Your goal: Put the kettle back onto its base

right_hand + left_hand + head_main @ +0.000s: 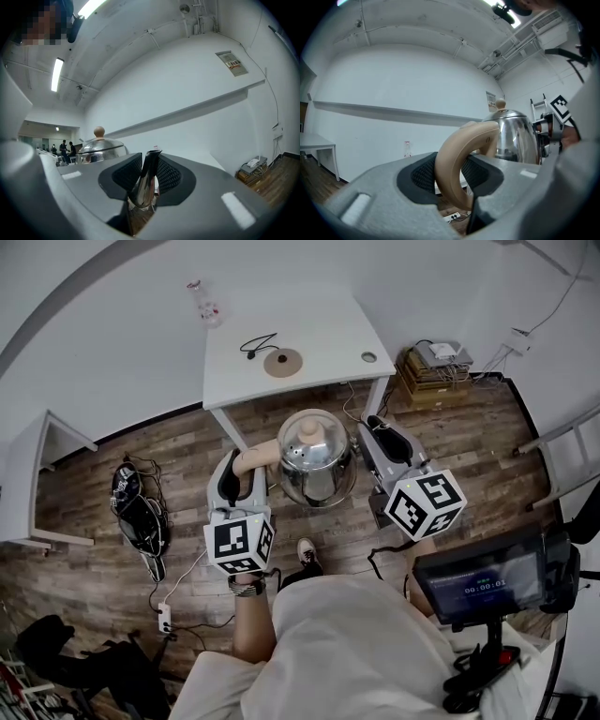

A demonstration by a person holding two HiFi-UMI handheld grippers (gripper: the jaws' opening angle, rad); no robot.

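A steel kettle [314, 460] with a round wooden lid knob hangs in the air in front of the white table [323, 334]. Its round base [282, 362] lies on that table, farther off. My left gripper [242, 468] is shut on the kettle's tan curved handle [459, 159], which fills the gap between the pads; the kettle body [515, 138] shows just beyond. My right gripper [384, 442] is on the kettle's other side, its pads closed against the thin steel spout [146, 180]. The lid [101, 146] rises to the left of that spout.
A black cord [253, 343] lies on the table beside the base. A small bottle [204, 304] stands behind the table. Stacked boxes [436, 371] sit right of it, a ladder [562, 456] farther right, a dark bag [136, 512] and power strip [165, 615] on the floor left.
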